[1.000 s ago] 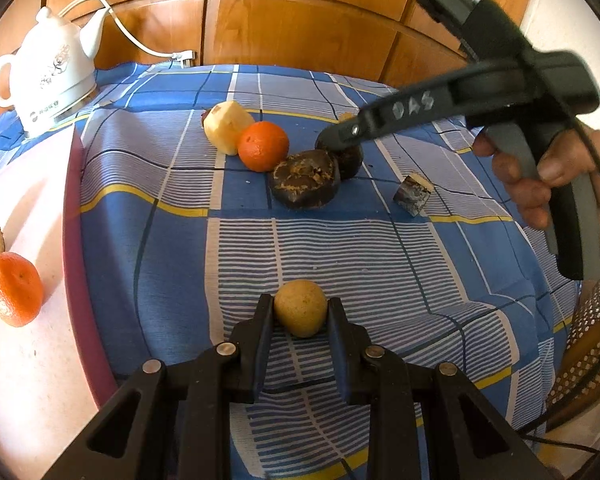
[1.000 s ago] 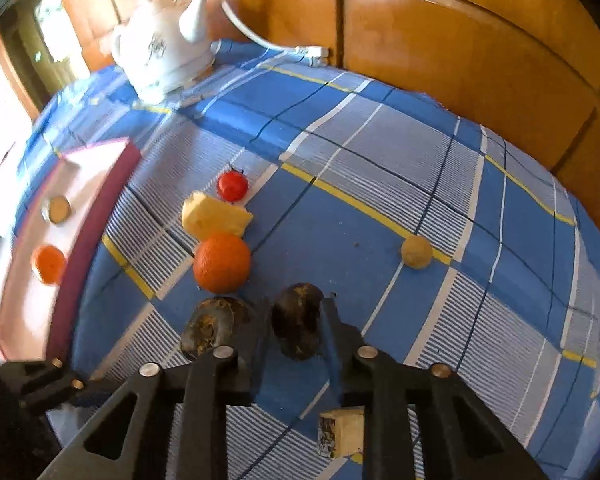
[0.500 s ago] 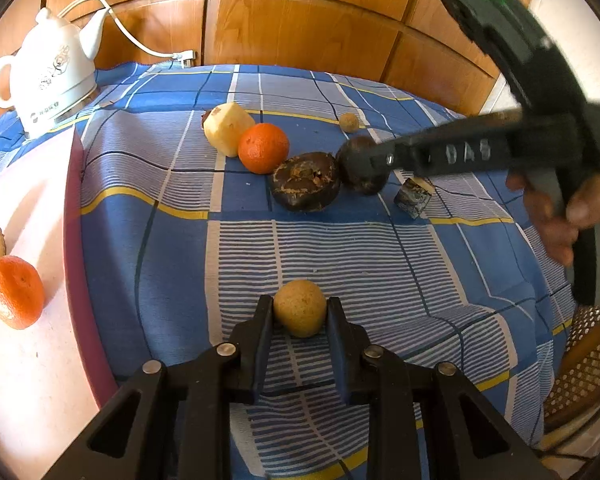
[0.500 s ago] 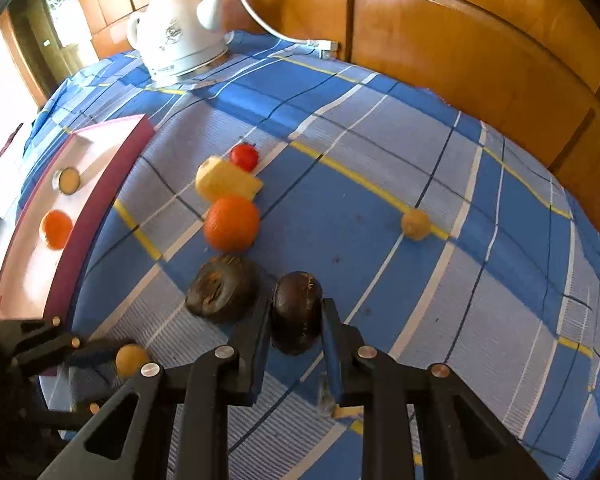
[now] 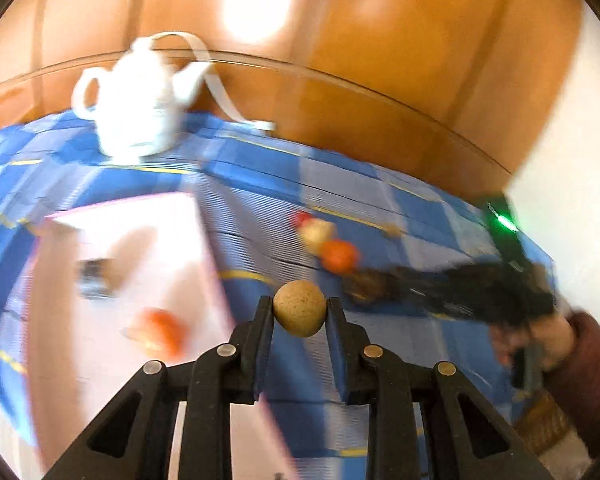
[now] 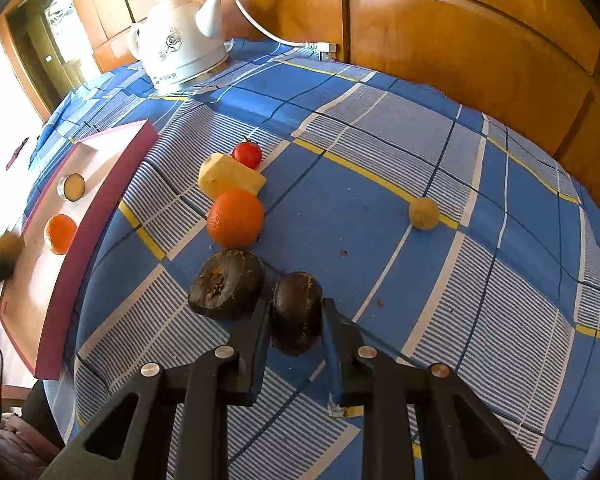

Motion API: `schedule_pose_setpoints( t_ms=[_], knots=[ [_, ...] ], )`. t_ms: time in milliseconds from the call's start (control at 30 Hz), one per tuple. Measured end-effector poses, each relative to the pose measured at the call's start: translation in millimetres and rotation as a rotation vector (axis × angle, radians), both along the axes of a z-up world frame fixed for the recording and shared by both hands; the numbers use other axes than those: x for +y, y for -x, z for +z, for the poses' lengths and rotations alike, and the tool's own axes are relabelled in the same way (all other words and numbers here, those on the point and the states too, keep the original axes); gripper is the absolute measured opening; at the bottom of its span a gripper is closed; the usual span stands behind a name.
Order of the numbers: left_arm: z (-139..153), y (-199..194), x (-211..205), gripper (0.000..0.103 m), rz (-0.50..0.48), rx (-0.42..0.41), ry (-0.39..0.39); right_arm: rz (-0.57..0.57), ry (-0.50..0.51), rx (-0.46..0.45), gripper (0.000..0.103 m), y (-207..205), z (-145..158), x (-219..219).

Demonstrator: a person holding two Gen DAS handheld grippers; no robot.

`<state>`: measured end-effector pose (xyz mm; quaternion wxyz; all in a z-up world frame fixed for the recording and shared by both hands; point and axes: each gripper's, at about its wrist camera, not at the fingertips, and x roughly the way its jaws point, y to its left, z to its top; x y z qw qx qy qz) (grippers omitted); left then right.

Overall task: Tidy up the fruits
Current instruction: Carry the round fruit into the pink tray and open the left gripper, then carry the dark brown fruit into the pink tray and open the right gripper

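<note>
My left gripper (image 5: 299, 314) is shut on a small tan round fruit (image 5: 299, 308), lifted off the cloth near the right edge of the white tray (image 5: 112, 224); that view is blurred. My right gripper (image 6: 296, 318) is shut on a dark brown round fruit (image 6: 296, 312) just above the blue checked cloth (image 6: 480, 280). Beside it lie a second dark brown fruit (image 6: 226, 284), an orange (image 6: 235, 218), a pale yellow peeled piece (image 6: 230, 174) and a small red tomato (image 6: 247, 153). A small tan fruit (image 6: 423, 213) sits apart to the right.
The white tray with a purple rim (image 6: 96, 220) holds a mandarin (image 6: 60, 233) and a small cut piece (image 6: 72, 186). A white electric kettle (image 6: 178, 44) with its cord stands at the back. Wooden panelling (image 6: 460, 40) borders the far side. A hand and sleeve (image 5: 580, 344) hold the right gripper.
My left gripper has lifted the tan fruit off the cloth and swung up and toward the tray. My right gripper has closed on the dark fruit and stayed almost in place.
</note>
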<state>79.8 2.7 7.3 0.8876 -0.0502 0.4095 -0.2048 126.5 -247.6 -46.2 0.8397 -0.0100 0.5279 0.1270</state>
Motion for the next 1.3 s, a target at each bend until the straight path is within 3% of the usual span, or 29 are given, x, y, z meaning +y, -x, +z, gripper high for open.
schedule_pose_setpoints(
  t_ms=[200,533,600,667,933,1300],
  knots=[
    [-11.6,-50.5,46.4,0.026,0.147,0.072,-0.006,0.009,0.012,0.0,0.024,0.8,1.5,2.9],
    [-38.8,-98.8,49.8,0.027,0.188,0.118,-0.096,0.014,0.012,0.002,0.024,-0.3,0.2,2.2],
    [-41.6,-102.3,48.6,0.034,0.199,0.127,-0.106,0.015,0.012,0.003,0.024,-0.6,-0.1,2.1],
    [-39.8,-99.6,49.2,0.047,0.218,0.112,-0.122,0.013,0.01,0.003,0.024,-0.8,0.0,2.1],
    [-25.6,-50.9,54.5,0.047,0.248,0.047,-0.154,0.011,0.015,-0.002,0.024,-0.5,-0.2,3.3],
    [-28.4,3.3,55.9,0.049,0.285,0.065,-0.145,-0.024,0.033,-0.031,0.024,-0.3,3.5,-2.1]
  ],
)
